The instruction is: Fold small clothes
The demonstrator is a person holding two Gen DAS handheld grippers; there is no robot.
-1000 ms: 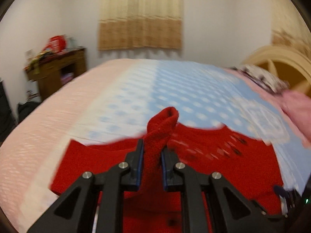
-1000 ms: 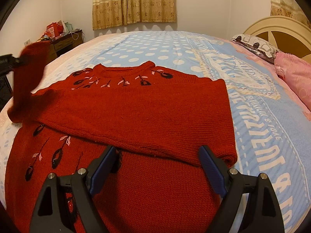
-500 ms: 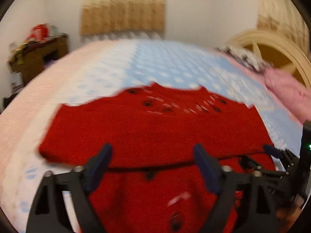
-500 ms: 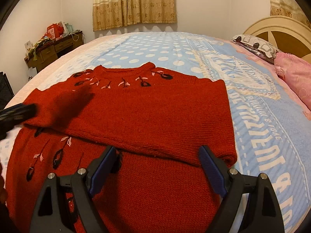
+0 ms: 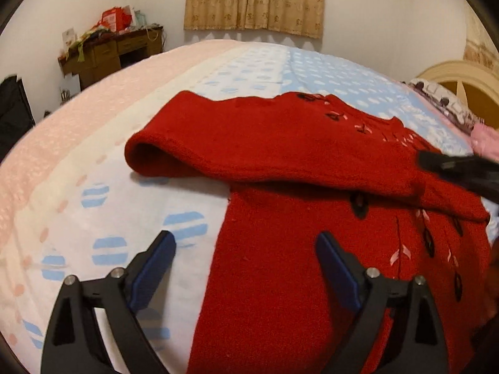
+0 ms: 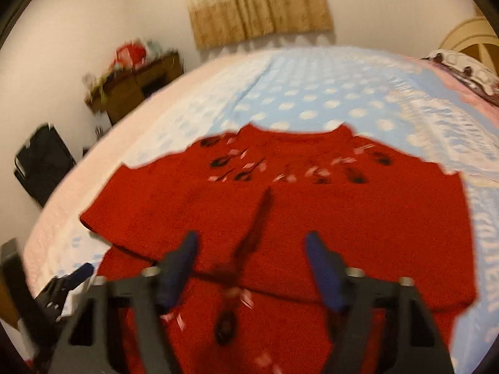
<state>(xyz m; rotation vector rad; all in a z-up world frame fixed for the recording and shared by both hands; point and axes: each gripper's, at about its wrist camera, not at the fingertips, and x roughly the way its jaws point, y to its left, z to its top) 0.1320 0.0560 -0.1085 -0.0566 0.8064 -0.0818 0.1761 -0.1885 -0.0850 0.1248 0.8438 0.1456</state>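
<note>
A red knit sweater (image 5: 312, 249) with black and pink leaf stitching lies flat on the bed, also in the right wrist view (image 6: 343, 218). Its sleeve (image 5: 218, 143) lies folded across the chest. My left gripper (image 5: 246, 249) hovers low over the left edge of the sweater's body. Its jaws are still opening, wide, and grip nothing. My right gripper (image 6: 251, 249) is over the middle of the sweater where the folded sleeves meet. Its jaws are closing with cloth below them, and the pads are not pressing on it. That view is blurred.
The bedspread (image 5: 93, 155) is blue, white and pink with dots. A cluttered wooden desk (image 5: 115, 53) stands at the far left by a black object (image 5: 12, 109). Pillows (image 5: 443, 106) and a cream headboard (image 5: 461, 78) are on the right. A curtain (image 5: 255, 0) hangs behind.
The left gripper let go of the raised sleeve, which now lies across the chest, and sank toward the sweater's left edge. The right gripper swung left over the middle and its jaws narrowed.
</note>
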